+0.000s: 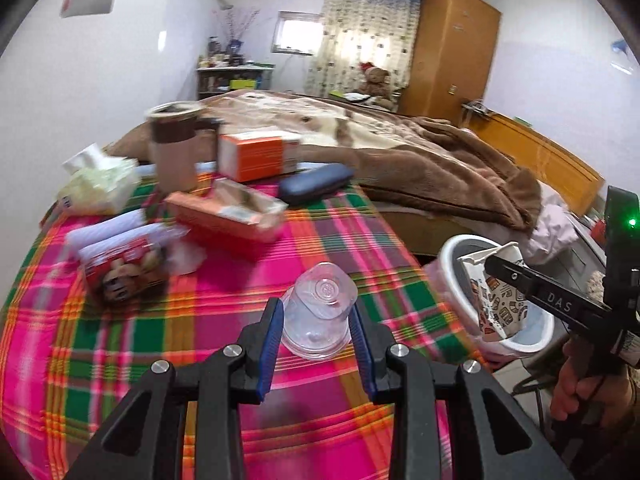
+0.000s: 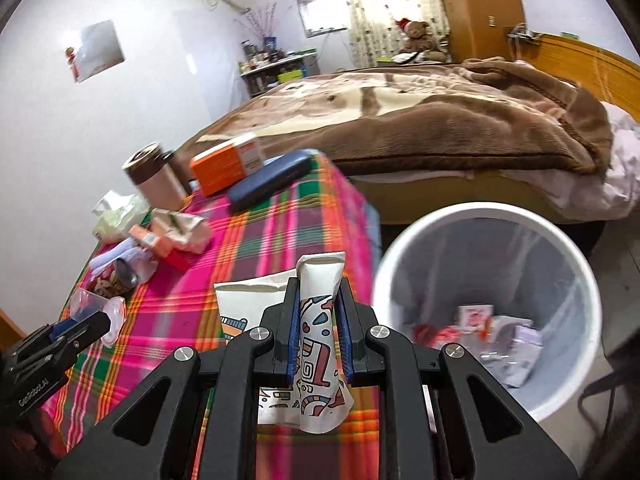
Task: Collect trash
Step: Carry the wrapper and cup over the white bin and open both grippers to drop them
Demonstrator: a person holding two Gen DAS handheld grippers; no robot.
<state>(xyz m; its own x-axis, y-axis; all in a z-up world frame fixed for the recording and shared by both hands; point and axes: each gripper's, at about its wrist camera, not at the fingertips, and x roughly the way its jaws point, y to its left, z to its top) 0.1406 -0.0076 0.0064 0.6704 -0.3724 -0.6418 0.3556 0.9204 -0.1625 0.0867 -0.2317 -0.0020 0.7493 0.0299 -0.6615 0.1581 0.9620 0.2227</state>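
Observation:
In the left wrist view my left gripper (image 1: pixel 316 312) is shut on a clear plastic cup (image 1: pixel 326 294), held above the plaid tablecloth (image 1: pixel 224 304). Off to the right, my right gripper (image 1: pixel 494 266) pinches a flattened patterned paper cup (image 1: pixel 494 308) over the white bin (image 1: pixel 452 248). The right wrist view shows the right gripper (image 2: pixel 319 286) shut on that paper cup (image 2: pixel 316 344) near the table's right edge. The bin's rim (image 2: pixel 480 209) lies just to the right, with trash inside. At lower left, the left gripper (image 2: pixel 86 318) carries the clear cup (image 2: pixel 114 316).
On the table stand a brown mug (image 1: pixel 176 148), an orange box (image 1: pixel 256 156), a blue case (image 1: pixel 316 184), a tissue pack (image 1: pixel 100 184), a crushed orange carton (image 1: pixel 228 216) and a red snack packet (image 1: pixel 124 272). A bed with a brown blanket (image 2: pixel 440 128) runs behind.

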